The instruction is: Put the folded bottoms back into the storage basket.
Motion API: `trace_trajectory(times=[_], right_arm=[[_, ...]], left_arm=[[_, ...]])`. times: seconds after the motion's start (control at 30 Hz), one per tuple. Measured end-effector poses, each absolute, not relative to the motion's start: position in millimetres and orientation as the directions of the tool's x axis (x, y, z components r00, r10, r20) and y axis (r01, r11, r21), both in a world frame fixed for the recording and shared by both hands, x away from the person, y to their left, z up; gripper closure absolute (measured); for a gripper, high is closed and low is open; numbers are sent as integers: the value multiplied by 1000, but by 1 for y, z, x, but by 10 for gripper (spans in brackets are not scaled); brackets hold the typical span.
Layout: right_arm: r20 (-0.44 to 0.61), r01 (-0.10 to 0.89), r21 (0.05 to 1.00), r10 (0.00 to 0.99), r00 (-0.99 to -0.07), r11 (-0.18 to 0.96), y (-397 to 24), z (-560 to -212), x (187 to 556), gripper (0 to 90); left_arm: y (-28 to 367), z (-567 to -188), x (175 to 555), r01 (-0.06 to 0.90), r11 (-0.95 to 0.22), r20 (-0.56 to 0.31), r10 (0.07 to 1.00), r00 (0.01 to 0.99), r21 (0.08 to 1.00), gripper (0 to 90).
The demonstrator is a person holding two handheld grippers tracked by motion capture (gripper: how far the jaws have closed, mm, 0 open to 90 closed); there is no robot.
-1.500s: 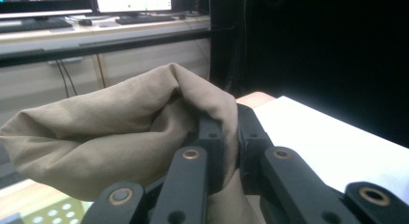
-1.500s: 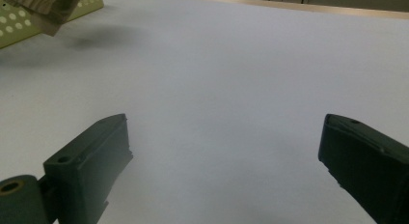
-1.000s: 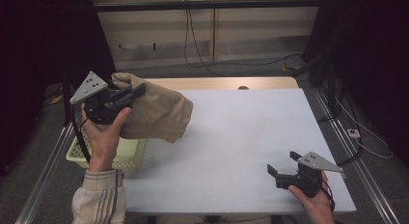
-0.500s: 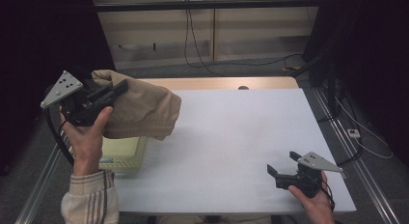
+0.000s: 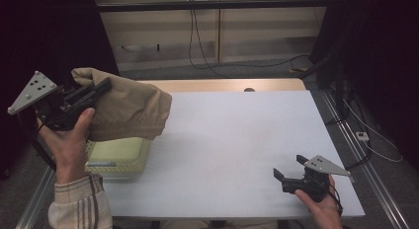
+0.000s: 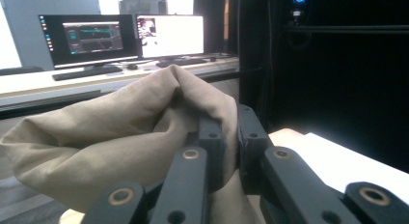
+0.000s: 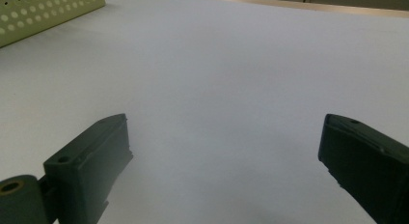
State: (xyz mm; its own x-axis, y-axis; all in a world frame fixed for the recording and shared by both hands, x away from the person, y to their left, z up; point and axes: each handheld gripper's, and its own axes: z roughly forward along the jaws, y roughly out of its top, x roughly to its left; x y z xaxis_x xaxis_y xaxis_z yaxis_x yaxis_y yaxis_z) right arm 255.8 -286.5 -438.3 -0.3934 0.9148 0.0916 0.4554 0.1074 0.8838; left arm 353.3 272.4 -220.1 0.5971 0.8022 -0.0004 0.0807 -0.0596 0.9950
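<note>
Left gripper [image 5: 101, 86], at about 9 o'clock over the table's left edge, clamped on a fold of tan cloth [image 5: 126, 110]. Held up in the left hand [image 5: 69, 140], clear of the table [image 5: 237, 140], its grey three-cornered plate out toward 9 o'clock. Cloth bunched and hanging from the grip, draped toward 3 o'clock from the jaws, its lower hem just above a pale green perforated basket [image 5: 121, 157] at 8 o'clock on the table. From the left gripper view, both black jaws of the left gripper [image 6: 230, 137] pressed nearly together with the tan cloth [image 6: 106, 142] pinched between them, fabric bulging to 9 o'clock and rising above the fingertips at 12. Behind the cloth, toward 11 o'clock, two lit monitors [image 6: 120, 35] on a desk.

Right gripper [image 5: 286, 173], at about 5 o'clock on the table, jaws apart and holding nothing. Resting low on the white surface in the right hand [image 5: 321, 204], pointing toward 9 o'clock, well apart from the cloth. From the right gripper view, right gripper [image 7: 224, 151] with jaws standing wide, bare white table [image 7: 217, 79] between them, a corner of the perforated basket [image 7: 43, 11] at 10 o'clock.

Checked sleeve [image 5: 74, 204] at 7 o'clock, under the left hand.
</note>
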Motion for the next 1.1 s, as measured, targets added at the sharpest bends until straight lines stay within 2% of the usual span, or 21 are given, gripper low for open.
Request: trace_trajectory(times=[0.47, 0.77, 1.1], right_arm=[[96, 456, 884, 914, -394, 104, -286, -438, 255, 42], [96, 456, 884, 914, -395, 105, -285, -438, 255, 41], [97, 460, 881, 913, -396, 106, -285, -438, 255, 42]], left_arm=[[295, -223, 350, 111, -28, -39, 829, 558, 993, 842], [303, -230, 357, 154, -64, -28, 846, 532, 986, 842], [319, -238, 361, 198, -37, -70, 862, 503, 979, 842]])
